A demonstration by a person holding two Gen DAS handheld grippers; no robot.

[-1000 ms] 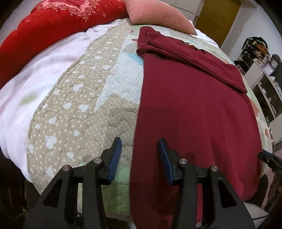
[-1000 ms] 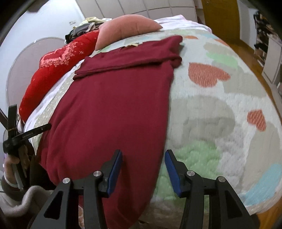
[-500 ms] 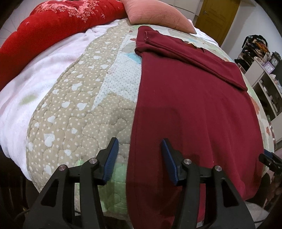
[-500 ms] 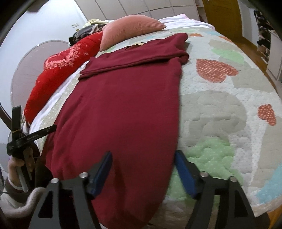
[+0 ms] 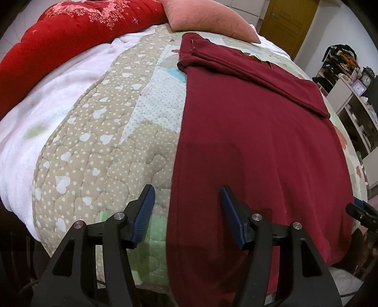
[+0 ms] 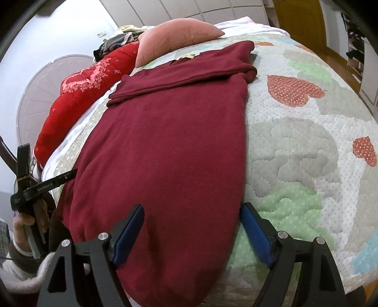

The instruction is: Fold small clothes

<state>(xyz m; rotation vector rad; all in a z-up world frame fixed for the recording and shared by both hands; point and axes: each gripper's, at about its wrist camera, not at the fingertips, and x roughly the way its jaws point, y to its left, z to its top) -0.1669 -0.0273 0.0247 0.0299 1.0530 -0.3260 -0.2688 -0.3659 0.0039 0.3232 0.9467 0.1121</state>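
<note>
A dark red garment (image 5: pixel 255 141) lies flat on the quilted bed, its far part folded across into a band (image 5: pixel 248 68); it also shows in the right wrist view (image 6: pixel 170 146). Its near hem hangs over the bed edge. My left gripper (image 5: pixel 186 212) is open, straddling the garment's left edge near the hem. My right gripper (image 6: pixel 193 231) is open wide, straddling the garment's right edge near the hem. Neither grips the cloth.
The patchwork quilt (image 5: pixel 99 146) covers the bed, also seen in the right wrist view (image 6: pixel 302 146). A red duvet (image 5: pixel 70 40) and a pink pillow (image 5: pixel 208 19) lie at the head. Shelves (image 5: pixel 354 106) stand to the right. A door (image 5: pixel 290 21) is behind.
Both grippers have opened wider and moved slightly forward over the garment's near hem. The garment has not moved.
</note>
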